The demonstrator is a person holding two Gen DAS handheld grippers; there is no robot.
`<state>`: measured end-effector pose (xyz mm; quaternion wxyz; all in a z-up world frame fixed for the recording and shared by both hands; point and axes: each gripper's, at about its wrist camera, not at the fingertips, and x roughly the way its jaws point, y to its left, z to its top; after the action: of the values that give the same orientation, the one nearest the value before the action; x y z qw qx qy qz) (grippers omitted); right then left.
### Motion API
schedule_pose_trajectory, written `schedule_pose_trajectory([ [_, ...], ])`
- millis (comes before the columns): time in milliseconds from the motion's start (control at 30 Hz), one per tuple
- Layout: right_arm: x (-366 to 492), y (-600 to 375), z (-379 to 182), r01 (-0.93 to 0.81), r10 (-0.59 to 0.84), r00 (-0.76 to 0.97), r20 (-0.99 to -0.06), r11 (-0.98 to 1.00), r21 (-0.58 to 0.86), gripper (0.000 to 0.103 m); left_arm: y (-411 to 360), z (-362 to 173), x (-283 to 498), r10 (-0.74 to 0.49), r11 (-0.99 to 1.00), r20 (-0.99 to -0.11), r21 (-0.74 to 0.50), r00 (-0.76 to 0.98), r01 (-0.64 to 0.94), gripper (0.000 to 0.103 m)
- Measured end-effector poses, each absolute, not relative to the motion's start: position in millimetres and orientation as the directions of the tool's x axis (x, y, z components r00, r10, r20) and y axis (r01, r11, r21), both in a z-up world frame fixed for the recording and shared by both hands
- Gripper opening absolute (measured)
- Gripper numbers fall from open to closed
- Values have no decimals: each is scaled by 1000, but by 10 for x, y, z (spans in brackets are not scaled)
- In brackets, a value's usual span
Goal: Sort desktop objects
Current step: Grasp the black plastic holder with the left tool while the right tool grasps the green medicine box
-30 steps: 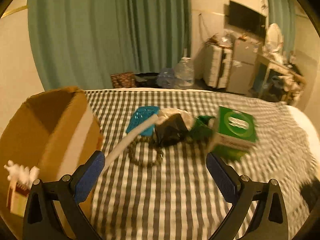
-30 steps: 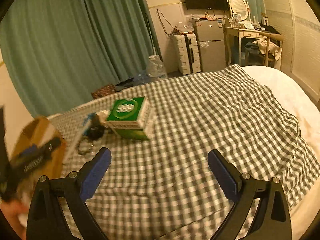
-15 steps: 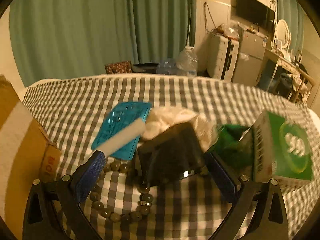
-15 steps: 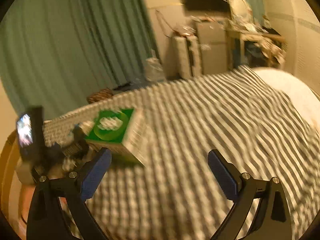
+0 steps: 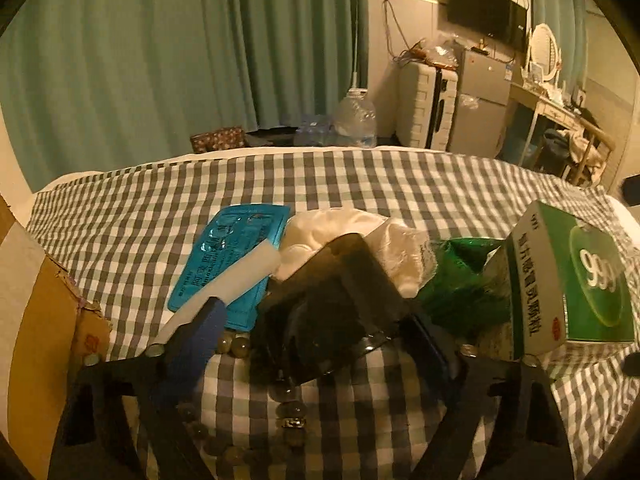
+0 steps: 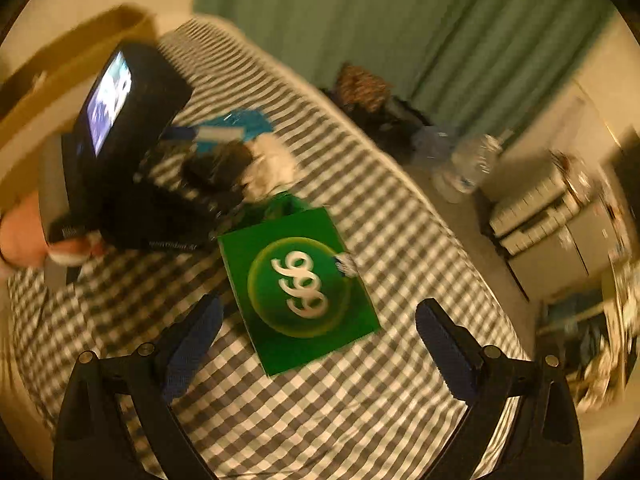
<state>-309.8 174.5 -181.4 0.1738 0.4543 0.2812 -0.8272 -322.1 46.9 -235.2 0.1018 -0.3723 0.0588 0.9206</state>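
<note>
On the checked bed cover (image 5: 360,184) you have one dark translucent box (image 5: 332,308), one green carton (image 5: 576,284), one blue blister pack (image 5: 232,248), one white stick (image 5: 224,284), one bead bracelet (image 5: 288,404), one crumpled white wad (image 5: 340,228) and one green wrapper (image 5: 460,280), with a single cardboard box (image 5: 36,340) at your 9 o'clock.

Your left tool (image 5: 312,344) is spread wide, its pads on either side of the dark translucent box, which sits dead ahead at 12 o'clock; you cannot tell from this view whether either pad touches it. The bracelet lies under and just in front of the box, between the fingers. The white stick crosses the blister pack at 11 o'clock and runs behind your left pad. The white wad is pressed against the box's far side, and the green wrapper and carton crowd in at 2 o'clock.

Your right tool (image 6: 320,344) hangs released above the green carton, which lies between its pads at 12 o'clock, apart from both. That view is blurred.
</note>
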Motion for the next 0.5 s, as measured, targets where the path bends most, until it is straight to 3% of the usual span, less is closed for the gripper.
schedule_pose_trajectory([
  [67,-3156,1670,-1865,584,-28,-510,-860,-746,-321,98,462,-2339,-3208,158,-968,-702,28,-695,-249,65],
  [267,-3318,1565,-2047,599,35,-516,-856,-699,-389,98,540,-2306,-3176,142,-964,-695,64,-705,-257,64],
  [500,-3481,1559,-2342,583,30,-471,-882,-739,-337,97,694,-2297,-3219,136,-959,-692,87,-709,-268,64],
])
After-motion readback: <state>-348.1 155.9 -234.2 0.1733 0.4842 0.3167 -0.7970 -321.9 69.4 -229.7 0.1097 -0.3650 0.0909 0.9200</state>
